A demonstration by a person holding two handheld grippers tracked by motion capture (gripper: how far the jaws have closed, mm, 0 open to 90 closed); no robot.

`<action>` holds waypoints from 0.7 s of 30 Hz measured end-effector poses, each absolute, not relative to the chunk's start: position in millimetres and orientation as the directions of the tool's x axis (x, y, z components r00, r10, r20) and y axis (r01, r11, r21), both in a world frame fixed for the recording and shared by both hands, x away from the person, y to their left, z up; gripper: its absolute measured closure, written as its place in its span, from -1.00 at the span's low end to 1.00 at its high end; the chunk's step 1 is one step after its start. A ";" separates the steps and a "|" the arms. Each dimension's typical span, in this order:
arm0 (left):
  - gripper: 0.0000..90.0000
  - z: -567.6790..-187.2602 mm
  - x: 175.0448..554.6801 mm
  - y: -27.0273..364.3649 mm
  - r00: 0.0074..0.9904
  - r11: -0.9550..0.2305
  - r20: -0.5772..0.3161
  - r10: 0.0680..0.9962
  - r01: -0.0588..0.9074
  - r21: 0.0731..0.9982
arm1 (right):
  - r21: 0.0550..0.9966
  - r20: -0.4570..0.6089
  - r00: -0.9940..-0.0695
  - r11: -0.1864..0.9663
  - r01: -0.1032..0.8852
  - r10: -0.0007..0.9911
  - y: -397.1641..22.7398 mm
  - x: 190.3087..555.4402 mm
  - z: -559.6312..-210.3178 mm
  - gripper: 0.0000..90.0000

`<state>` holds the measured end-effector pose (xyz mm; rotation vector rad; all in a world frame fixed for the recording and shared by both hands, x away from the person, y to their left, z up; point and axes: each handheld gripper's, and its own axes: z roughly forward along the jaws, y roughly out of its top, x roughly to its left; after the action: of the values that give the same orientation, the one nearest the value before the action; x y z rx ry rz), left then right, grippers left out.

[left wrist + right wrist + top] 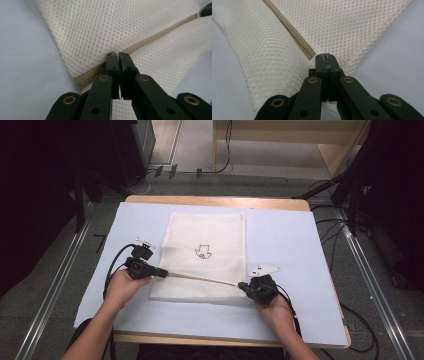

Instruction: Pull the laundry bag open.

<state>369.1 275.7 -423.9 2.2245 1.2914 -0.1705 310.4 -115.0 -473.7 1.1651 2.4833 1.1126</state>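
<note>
Both grippers' jaws are pinched shut on the zipper (200,279) of a white mesh bag (206,240): the left gripper (161,272) at its nine o'clock end, the right gripper (243,285) at three o'clock. Bag lies mid-table (295,245), zipper edge nearest the person.

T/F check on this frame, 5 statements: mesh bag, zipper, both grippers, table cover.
1. The white mesh bag lies on a pale blue table cover. True.
2. The left gripper has its jaws wide open. False: they are shut, at the beige zipper.
3. The right gripper is shut at the zipper's other end. True.
4. The zipper runs along the bag's far edge. False: it runs near the edge closest to the person.
5. The bag bears a small dark printed drawing. True.
</note>
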 end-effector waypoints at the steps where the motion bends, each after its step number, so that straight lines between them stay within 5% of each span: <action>1: 0.98 -423.2 368.8 276.6 0.522 -0.371 -0.373 0.767 0.835 0.405 | 0.696 0.137 -0.677 0.416 0.585 0.723 -114.9 310.3 -473.6 1.00; 21: 0.98 -421.6 370.6 285.5 0.503 -0.341 -0.395 0.769 0.845 0.412 | 0.696 0.136 -0.676 0.416 0.585 0.724 -114.6 310.0 -473.5 1.00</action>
<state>370.6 285.5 -421.6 2.1753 1.3174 -0.1743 310.0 -114.6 -473.5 1.1620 2.4818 1.1062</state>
